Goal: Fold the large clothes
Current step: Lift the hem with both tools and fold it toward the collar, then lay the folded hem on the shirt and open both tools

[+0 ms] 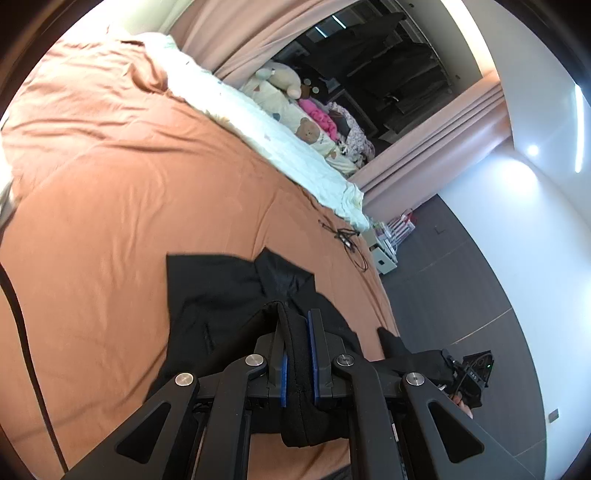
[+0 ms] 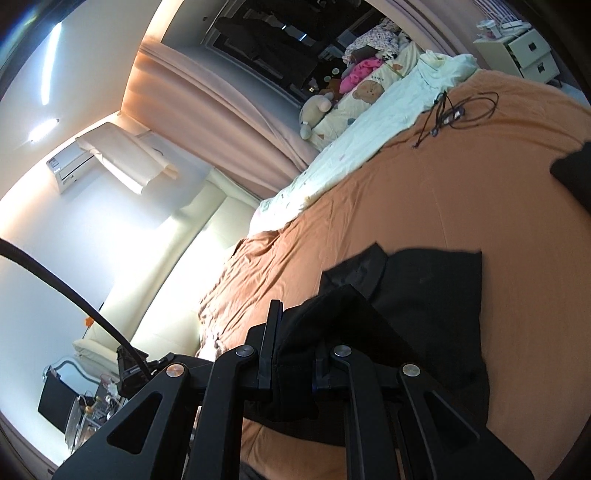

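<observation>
Both tools clamp folds of the black garment [image 1: 221,295] lying near the bed's [image 1: 110,203] foot edge: the left tool [image 1: 296,332], the right tool [image 2: 293,332]. Only the left view shows what seems the other tool beyond the edge.

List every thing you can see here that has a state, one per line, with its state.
Left tongs: shut on a fold of the black garment.
Right tongs: shut on another fold of it.
Black garment: partly folded, far part flat on the bed, near edge lifted.
Orange bedspread: spread out, wrinkled.
Black cable: loose, tangled on the bedspread.
Curtain: drawn aside.
Drawers: closed.
</observation>
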The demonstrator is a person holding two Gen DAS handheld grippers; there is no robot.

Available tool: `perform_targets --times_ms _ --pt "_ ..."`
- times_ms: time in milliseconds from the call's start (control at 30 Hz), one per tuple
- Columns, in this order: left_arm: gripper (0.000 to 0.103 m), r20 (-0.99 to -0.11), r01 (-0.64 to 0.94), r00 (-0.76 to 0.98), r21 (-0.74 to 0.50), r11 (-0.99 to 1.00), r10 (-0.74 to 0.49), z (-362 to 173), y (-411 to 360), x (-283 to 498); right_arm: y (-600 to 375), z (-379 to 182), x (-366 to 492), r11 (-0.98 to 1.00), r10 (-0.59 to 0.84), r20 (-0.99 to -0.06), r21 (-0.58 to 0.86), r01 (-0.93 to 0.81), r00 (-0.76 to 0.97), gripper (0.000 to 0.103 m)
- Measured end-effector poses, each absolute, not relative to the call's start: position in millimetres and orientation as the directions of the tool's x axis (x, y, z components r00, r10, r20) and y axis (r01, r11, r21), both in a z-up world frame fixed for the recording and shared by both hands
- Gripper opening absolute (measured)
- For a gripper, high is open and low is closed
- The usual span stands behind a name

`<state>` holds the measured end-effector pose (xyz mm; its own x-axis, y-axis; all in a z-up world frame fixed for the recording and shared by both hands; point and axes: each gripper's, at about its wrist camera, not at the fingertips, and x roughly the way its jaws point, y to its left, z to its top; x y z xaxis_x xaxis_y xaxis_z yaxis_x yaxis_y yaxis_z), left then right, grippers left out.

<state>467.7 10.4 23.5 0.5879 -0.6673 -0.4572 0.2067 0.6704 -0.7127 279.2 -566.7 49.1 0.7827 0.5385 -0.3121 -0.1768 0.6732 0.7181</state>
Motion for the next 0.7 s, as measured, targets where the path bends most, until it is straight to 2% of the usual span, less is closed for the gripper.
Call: perform_targets --times_ms 333,700 --pt "0.009 -0.491 0.180 0.582 -0.699 0.692 -0.648 20 -5 543 -560 46 334 0.683 0.515 -0.351 0.719 -0.128 0.782 0.008" --pt "0.009 -0.612 0.078 0.499 -0.673 0.736 -0.613 -47 -27 623 -556 6 410 0.665 0.464 -0.473 0.745 0.059 0.749 0.010"
